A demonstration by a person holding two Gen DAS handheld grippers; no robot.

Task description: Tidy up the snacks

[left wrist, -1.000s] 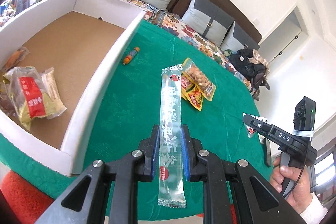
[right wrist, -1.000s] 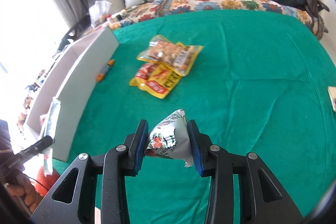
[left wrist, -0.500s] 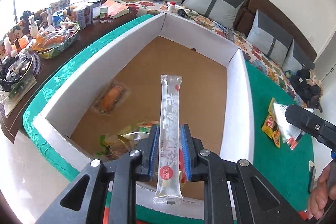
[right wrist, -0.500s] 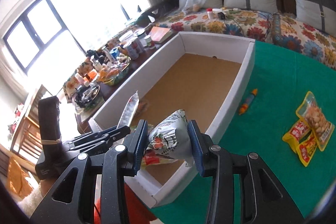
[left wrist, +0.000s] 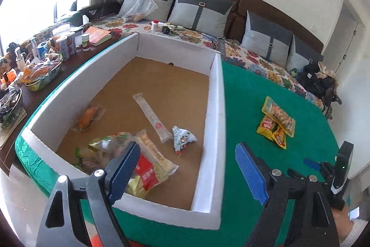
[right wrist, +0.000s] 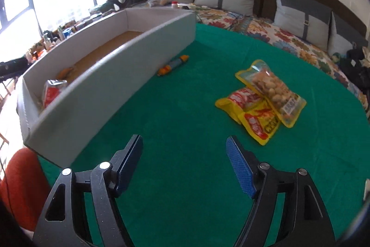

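Both snacks have left the jaws since half a second ago: the long clear stick pack [left wrist: 152,117] and the small crumpled white bag [left wrist: 183,136] now lie on the brown floor of the white cardboard box [left wrist: 217,122], the bag just beside the stick's near end. Spread wide and holding nothing, the left gripper [left wrist: 185,174] hangs over the box's near end, above a red-labelled packet [left wrist: 148,171] that its left finger partly covers. Further into the box lies an orange snack in clear wrap [left wrist: 89,117].

Equally agape and empty, the right gripper [right wrist: 185,163] hovers over the green tablecloth [right wrist: 196,94] outside the box (its long wall runs off to the left). Ahead and to the right lie a peanut bag [right wrist: 272,89] overlapping two yellow packets [right wrist: 252,112]; an orange tube [right wrist: 173,65] rests beside the box wall.
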